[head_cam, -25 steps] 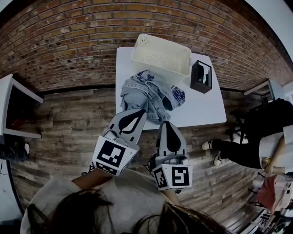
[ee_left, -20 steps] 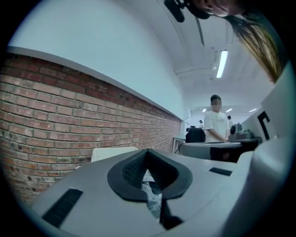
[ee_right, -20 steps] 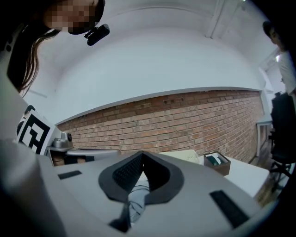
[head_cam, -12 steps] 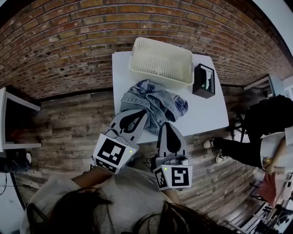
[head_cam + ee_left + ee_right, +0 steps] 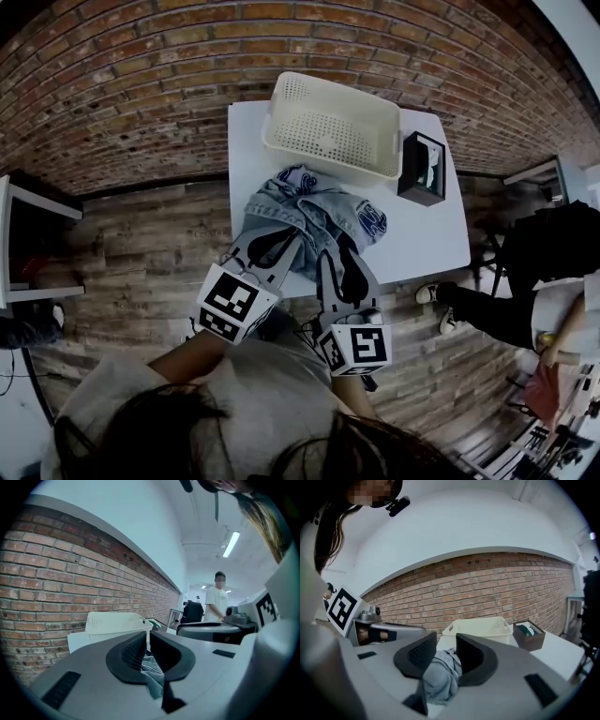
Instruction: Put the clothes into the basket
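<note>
The clothes (image 5: pixel 314 202) were found heaped directly ahead of both grippers, with the basket (image 5: pixel 323 161) just beyond; the left gripper (image 5: pixel 286 239) was closed at their near edge, while the right gripper (image 5: pixel 337 255), its jaws just opened, was set astride the fabric without pressing it.

A white counter (image 5: pixel 427 234) stands against a brick wall (image 5: pixel 141 84) on a wood-plank floor (image 5: pixel 141 253). At its far right corner sits a dark open box (image 5: pixel 419 169) with something white and green inside. A white shelf (image 5: pixel 47 202) shows at the left edge. Right of the counter a person's legs (image 5: pixel 487 314), in dark trousers and light shoes, reach toward it. Farther down the room another person (image 5: pixel 217 603) in a white shirt stands under a ceiling light (image 5: pixel 231 544).
</note>
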Tool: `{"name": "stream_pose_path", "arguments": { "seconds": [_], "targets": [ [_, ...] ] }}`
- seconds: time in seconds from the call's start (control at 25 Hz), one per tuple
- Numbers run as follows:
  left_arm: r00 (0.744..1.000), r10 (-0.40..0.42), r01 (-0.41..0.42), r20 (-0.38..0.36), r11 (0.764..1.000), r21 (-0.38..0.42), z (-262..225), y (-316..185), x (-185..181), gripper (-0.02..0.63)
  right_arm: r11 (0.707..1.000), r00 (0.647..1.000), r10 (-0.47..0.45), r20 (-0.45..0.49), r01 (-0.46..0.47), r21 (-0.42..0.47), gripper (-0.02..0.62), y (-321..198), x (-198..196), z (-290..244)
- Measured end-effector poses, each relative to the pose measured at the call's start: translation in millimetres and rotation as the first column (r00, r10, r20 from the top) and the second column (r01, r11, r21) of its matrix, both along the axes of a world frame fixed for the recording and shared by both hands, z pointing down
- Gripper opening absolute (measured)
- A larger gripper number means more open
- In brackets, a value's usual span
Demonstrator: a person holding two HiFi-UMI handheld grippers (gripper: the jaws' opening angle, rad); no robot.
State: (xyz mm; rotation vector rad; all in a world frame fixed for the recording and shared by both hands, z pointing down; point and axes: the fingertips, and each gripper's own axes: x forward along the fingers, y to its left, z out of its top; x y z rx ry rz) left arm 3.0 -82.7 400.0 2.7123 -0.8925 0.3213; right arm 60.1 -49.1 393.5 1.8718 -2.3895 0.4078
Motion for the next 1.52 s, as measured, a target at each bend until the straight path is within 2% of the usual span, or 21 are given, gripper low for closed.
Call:
{"name": "stream_pose_path", "arguments": {
  "seconds": [0.08, 0.2, 0.44, 0.6, 0.68, 0.92, 1.16, 1.52],
  "targets": [
    [1.000, 0.002, -0.002, 0.012, 1.000, -0.017, 10.5, -5.3, 3.1, 0.042, 1.000, 1.000, -0.011, -0.014, 0.010, -0.022, 0.158, -5.6, 6.0, 11.8],
    [0.999, 0.003, -0.001, 0.041, 0.999, -0.037, 28.2, -11.6, 4.6, 0.146, 0.999, 0.999, -0.020, -0.025, 0.019, -0.049, 0.218, -12.6, 13.3, 25.3],
    [0.994, -0.016, 0.023, 0.104, 0.998, -0.063, 54.9, -23.9, -0.6, 0.309, 0.993, 0.999, -0.028, -0.041, 0.023, -0.112, 0.345, -23.5, 28.8, 49.0],
    [0.988, -0.020, 0.034, 0.152, 0.995, -0.097, 71.6, -32.2, -6.3, 0.392, 0.985, 0.998, -0.041, -0.043, 0.033, -0.168, 0.475, -31.2, 36.6, 66.0],
    [0.985, -0.015, 0.036, 0.174, 0.993, -0.114, 79.5, -35.1, -7.3, 0.419, 0.981, 0.998, -0.047, -0.045, 0.038, -0.190, 0.504, -35.3, 40.7, 72.9],
    [0.976, -0.026, 0.059, 0.215, 0.987, -0.152, 99.8, -41.4, -8.6, 0.486, 0.966, 0.997, -0.052, -0.065, 0.034, -0.256, 0.542, -43.2, 54.9, 93.8],
    [0.961, -0.031, 0.093, 0.274, 0.971, -0.218, 124.6, -44.6, -13.5, 0.515, 0.942, 0.990, -0.099, -0.099, 0.061, -0.331, 0.566, -50.3, 64.9, 115.5],
    [0.935, -0.031, 0.145, 0.354, 0.943, -0.301, 156.7, -58.2, -14.7, 0.556, 0.898, 0.983, -0.124, -0.132, 0.055, -0.436, 0.577, -69.1, 93.1, 145.5]
  ]
}}
